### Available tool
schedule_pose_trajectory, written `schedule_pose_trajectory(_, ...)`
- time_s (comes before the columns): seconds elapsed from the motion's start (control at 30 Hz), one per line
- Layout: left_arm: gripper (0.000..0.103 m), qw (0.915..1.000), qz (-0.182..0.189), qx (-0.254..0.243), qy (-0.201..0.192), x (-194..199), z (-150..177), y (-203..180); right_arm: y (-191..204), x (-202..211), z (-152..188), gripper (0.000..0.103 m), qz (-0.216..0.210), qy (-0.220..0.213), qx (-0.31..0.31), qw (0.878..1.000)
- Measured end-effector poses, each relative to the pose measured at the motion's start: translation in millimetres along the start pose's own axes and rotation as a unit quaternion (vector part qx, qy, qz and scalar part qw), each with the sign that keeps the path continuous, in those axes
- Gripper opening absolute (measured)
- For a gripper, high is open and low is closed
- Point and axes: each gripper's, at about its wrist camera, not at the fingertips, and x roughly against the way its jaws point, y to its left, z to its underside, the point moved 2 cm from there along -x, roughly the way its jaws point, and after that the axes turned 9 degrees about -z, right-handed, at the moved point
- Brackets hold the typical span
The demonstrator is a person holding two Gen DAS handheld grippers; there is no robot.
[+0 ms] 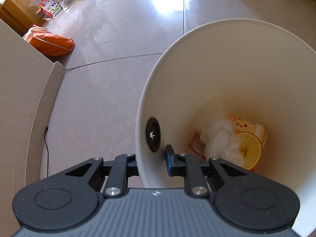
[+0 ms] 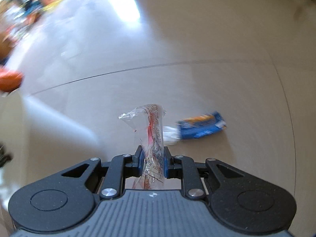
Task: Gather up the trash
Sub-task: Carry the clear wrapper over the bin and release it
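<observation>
Clear printed wrapper [image 2: 153, 138] upright; white bin [image 1: 237, 69] holds trash.

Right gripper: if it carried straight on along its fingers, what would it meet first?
The right gripper, shut on a clear printed wrapper, points down at the bare floor. Floor first, probably; the blue packet lies off to the right, though blur leaves depth uncertain.

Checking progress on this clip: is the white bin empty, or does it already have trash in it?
Not empty. Inside the white bin, at the bottom, lie a crumpled clear bag, a printed paper cup and an orange slice.
</observation>
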Motion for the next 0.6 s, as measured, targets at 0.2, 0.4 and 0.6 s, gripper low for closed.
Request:
schedule_pose_trajectory(0.2, 0.019, 1.0, -0.001, 0.0, 0.0, 0, 0, 0, 89, 38, 1, 0.023, -0.05, 0.002, 0.134, 0.99)
schedule_pose_trajectory(0.4, 0.019, 1.0, -0.002, 0.001, 0.0, 0, 0, 0, 170, 58, 9, 0.024, -0.115, -0.012, 0.242, 0.963)
schedule_pose_trajectory(0.6, 0.019, 1.0, -0.003, 0.001, -0.002, 0, 1, 0, 208, 52, 23, 0.046, -0.145, -0.01, 0.293, 0.945)
